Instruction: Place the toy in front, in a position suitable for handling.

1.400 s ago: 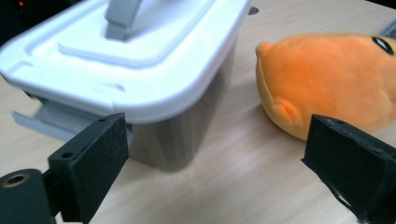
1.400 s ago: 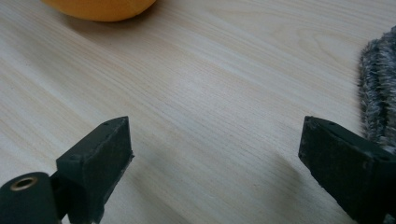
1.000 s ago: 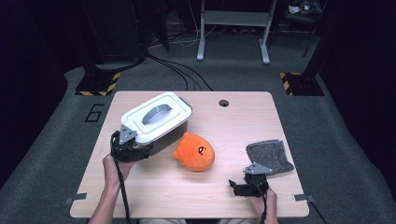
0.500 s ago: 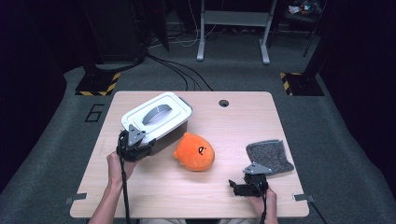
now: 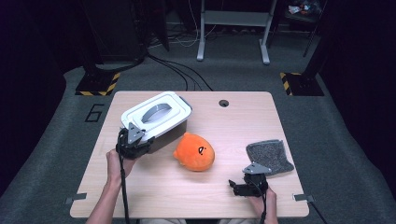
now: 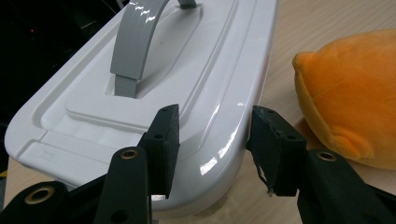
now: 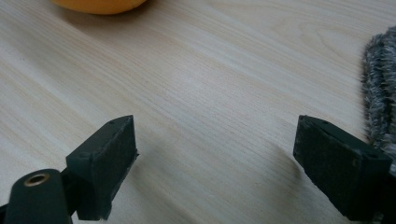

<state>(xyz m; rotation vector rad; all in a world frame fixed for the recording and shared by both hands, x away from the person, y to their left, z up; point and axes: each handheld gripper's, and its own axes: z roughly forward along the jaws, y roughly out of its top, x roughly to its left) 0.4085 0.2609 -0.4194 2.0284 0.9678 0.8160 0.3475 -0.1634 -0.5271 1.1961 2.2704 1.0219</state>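
left gripper (image 6: 212, 149) sitting at the near corner of the white box lid (image 6: 196, 84), jaws have just been closing in on it, one pad on top of the lid and the other out past its rounded edge. corner clearly between the pads, but can't tell if both are actually pressing yet. grey handle (image 6: 135, 42) arching over the middle of the lid just beyond. same gripper (image 5: 135, 140) seen from above at the near left corner of the box (image 5: 156, 119), which sits on the left half of the table (image 5: 154, 196), lid still on.

orange plush toy (image 5: 194, 151) lying just right of the box, mid table, close to it but whether touching is hard to say. also fills the right side of the left gripper view (image 6: 350, 93).

right gripper (image 7: 215, 158) jaws spread wide, nothing between them, just bare wood under. seen from above (image 5: 245, 186) low by the near right edge. grey fuzzy cloth (image 5: 269, 156) just beyond it, its edge creeping in by the right pad (image 7: 380, 93).
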